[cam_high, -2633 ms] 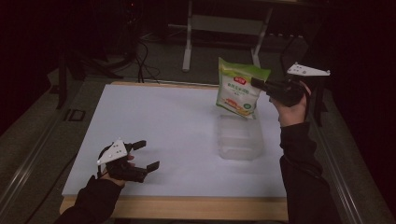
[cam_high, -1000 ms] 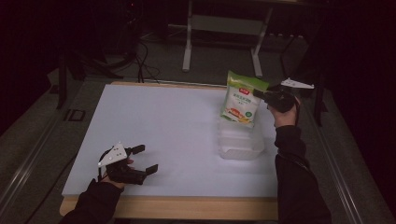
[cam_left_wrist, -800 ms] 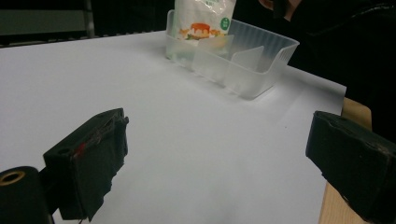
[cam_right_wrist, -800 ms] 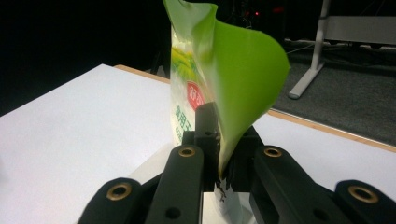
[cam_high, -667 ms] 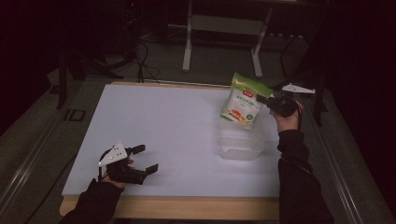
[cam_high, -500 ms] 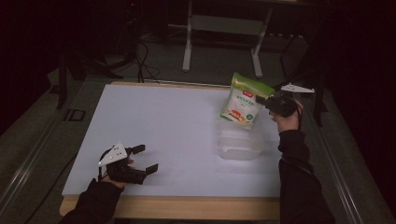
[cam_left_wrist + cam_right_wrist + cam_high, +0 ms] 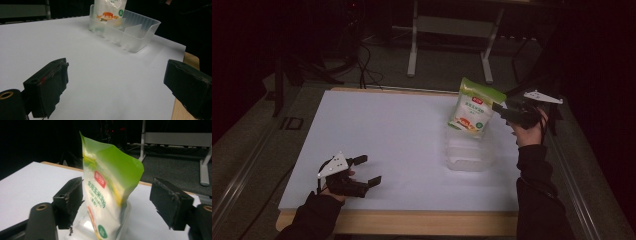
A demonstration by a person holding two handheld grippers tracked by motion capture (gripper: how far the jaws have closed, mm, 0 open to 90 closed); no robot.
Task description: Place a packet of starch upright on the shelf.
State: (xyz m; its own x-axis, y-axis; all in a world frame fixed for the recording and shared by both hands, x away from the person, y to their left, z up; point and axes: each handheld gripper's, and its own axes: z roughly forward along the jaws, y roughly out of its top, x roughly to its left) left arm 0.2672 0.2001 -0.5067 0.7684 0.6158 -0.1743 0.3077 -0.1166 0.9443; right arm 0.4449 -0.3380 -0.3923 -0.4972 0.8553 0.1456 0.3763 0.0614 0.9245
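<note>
I see a snack pouch with a lime-green top, white body, red label and orange picture, standing in a clear ribbed plastic bin. Around the bin, the worktop is white, wood-edged. Both claws' jaws are black.

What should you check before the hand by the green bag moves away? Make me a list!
1. Right gripper open: ok, both jaws stand apart from the green bag.
2. Bag's bottom inside the clear plastic bin: ok.
3. Bag standing by itself: cannot tell; it leans a bit.
4. Bin flat on the white table: ok.
5. Left gripper out of the way: ok, open near the table's front edge.
</note>
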